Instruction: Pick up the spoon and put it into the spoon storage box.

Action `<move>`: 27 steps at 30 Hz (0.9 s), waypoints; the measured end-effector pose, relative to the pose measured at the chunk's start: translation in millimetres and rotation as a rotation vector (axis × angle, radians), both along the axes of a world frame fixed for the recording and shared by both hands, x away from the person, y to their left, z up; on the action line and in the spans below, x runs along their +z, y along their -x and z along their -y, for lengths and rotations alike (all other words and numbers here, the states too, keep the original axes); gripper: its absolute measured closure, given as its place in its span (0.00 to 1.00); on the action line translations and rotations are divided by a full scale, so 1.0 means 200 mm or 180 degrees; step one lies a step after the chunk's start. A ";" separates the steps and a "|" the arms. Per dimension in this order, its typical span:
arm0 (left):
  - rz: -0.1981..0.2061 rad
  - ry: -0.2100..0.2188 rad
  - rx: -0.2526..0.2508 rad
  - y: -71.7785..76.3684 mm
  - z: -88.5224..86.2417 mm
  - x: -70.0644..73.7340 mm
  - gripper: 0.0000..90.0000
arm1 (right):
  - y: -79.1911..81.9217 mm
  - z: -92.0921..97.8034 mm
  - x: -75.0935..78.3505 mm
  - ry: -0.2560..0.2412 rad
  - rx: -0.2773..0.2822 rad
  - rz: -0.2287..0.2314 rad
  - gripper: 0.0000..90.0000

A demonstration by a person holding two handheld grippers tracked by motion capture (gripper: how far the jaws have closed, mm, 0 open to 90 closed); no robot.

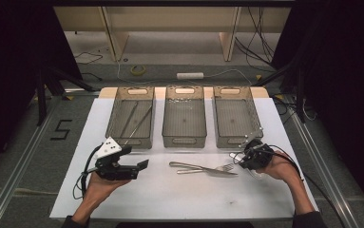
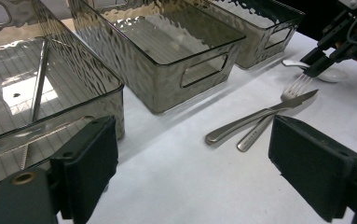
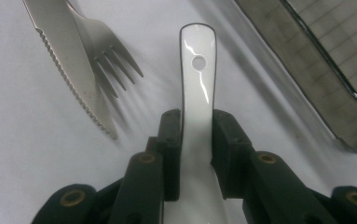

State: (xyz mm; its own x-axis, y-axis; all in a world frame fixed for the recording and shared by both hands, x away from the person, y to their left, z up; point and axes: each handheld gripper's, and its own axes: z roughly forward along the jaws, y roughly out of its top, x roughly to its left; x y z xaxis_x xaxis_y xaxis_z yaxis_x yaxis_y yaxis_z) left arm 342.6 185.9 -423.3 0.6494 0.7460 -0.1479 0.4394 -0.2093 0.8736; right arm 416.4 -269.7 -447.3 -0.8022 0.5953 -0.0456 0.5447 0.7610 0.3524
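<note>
Right tool (image 3: pixel 195 154) pinches the white spoon (image 3: pixel 197 79) by its handle beside the fork (image 3: pixel 108 58); lift it straight, slowly; left tool (image 2: pixel 190 172) waits spread wide.

High view: a single black numeral "5" (image 1: pixel 62 129) is marked on the grey floor (image 1: pixel 18 142), left of the white table (image 1: pixel 170 199). No other text, label or brand is legible, in the gripper views included.
</note>
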 end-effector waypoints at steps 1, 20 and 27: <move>0.0003 0.0004 0.0003 0.00 0.00 0.00 0.17 | 0.00 0.00 0.00 -0.0013 0.0011 0.0006 0.83; 0.0058 0.0080 0.0048 0.01 -0.01 0.01 0.17 | 0.03 0.03 0.24 -0.0757 -0.0142 0.0292 0.84; 0.0091 0.0108 0.0070 0.01 -0.02 0.01 0.17 | -0.01 -0.03 0.33 -0.1018 -0.0146 0.0392 0.84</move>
